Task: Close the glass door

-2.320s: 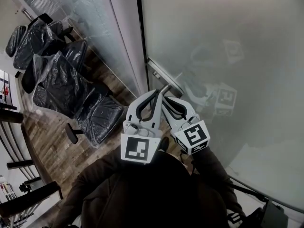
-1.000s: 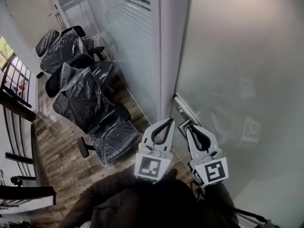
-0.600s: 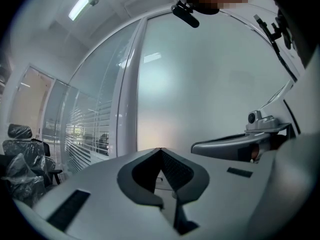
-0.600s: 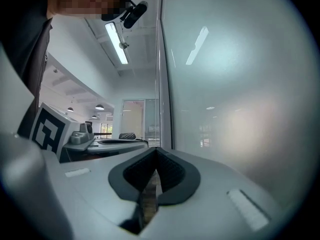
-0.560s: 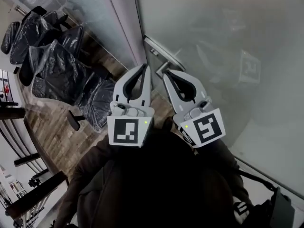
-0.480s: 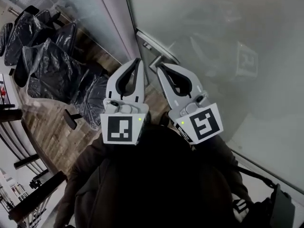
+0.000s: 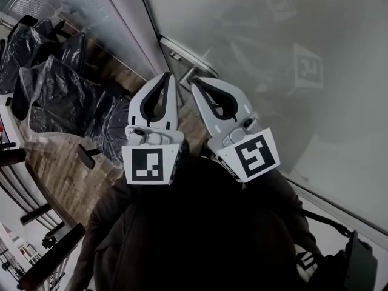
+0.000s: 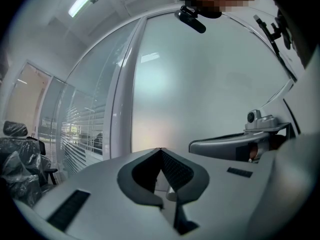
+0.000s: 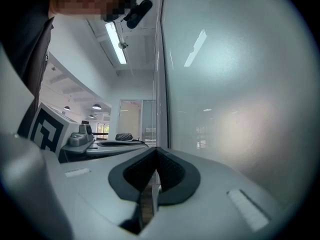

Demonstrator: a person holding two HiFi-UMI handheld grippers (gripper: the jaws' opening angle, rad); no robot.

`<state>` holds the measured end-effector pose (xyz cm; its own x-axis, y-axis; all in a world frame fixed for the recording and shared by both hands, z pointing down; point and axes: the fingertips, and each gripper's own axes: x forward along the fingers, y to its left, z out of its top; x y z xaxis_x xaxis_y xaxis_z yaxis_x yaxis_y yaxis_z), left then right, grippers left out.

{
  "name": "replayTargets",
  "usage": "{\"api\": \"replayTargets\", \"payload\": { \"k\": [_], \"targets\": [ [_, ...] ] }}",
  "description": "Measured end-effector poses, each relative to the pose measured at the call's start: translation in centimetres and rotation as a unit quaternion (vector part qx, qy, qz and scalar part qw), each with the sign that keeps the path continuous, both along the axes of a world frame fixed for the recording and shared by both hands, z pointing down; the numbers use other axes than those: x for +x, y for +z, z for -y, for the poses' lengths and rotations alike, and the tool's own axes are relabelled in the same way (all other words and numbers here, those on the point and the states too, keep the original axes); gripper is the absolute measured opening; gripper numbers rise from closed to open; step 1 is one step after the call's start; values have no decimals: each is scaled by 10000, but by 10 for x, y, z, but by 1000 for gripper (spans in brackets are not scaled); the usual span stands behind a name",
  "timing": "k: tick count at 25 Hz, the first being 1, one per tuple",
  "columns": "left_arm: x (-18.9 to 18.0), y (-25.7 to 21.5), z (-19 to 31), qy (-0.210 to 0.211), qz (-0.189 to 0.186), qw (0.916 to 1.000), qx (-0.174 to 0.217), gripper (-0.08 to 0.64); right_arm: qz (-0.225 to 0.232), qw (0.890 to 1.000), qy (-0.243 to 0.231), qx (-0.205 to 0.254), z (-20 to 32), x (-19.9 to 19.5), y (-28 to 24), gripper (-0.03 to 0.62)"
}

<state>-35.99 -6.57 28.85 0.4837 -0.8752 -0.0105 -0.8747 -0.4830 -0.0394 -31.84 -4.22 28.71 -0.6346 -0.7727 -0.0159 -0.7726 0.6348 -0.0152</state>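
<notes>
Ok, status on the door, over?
Left gripper and right gripper shut, empty, flanking door handle. Glass door at frame; latch unclear. Nothing blocking.

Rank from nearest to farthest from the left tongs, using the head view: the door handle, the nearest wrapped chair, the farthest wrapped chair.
1. Handle: on the glass door, just ahead of the left tongs, slightly to their right.
2. Nearest chair: on the floor, to the left.
3. Farthest chair: top left corner.

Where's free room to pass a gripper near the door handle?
Free: glass door face to the right of the right gripper; wood floor strip below the wrapped chairs. Crowded: at the door handle, where left gripper and right gripper tips sit close.
</notes>
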Motion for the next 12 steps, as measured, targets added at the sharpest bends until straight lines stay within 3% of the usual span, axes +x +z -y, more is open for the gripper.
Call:
{"api": "replayTargets", "payload": {
  "k": [8, 12],
  "targets": [
    [2, 3, 2, 62, 93, 9999, -77, -3, 49, 10000, 67, -11, 2, 4, -1, 2],
    [0, -5, 5, 9, -34, 9999, 112, -3, 44, 10000, 79, -22, 3, 4, 0, 0]
  ]
}}
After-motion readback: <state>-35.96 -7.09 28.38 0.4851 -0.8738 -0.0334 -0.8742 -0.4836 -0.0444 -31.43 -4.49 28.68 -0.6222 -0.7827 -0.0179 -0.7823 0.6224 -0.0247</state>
